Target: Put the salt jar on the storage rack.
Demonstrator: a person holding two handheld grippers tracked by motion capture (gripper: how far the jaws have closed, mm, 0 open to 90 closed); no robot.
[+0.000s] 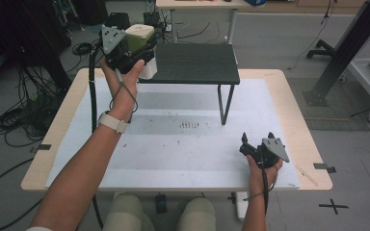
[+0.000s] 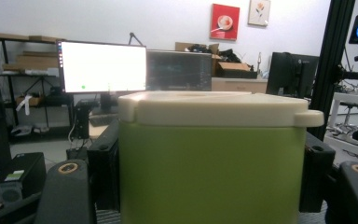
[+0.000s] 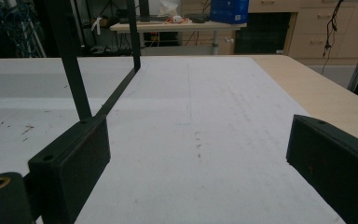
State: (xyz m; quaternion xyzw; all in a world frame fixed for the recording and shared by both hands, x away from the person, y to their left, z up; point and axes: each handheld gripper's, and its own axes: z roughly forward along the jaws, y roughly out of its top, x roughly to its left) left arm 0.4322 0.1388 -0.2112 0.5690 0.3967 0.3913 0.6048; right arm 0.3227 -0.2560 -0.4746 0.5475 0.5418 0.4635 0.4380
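Green box (image 2: 212,172) with its cream lid (image 2: 219,109) sits clamped between your left gripper's (image 1: 139,57) jaws, held up by the left end of the black shelf (image 1: 192,62). Your right gripper (image 1: 256,143) rests low on the white table (image 1: 173,154), jaws wide apart, holding nothing.

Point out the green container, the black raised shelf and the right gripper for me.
green container (image 2: 212,177), left gripper view, on its green front wall.
black raised shelf (image 1: 197,62), high view, on its top surface.
right gripper (image 1: 257,138), high view, midway between its fingertips.
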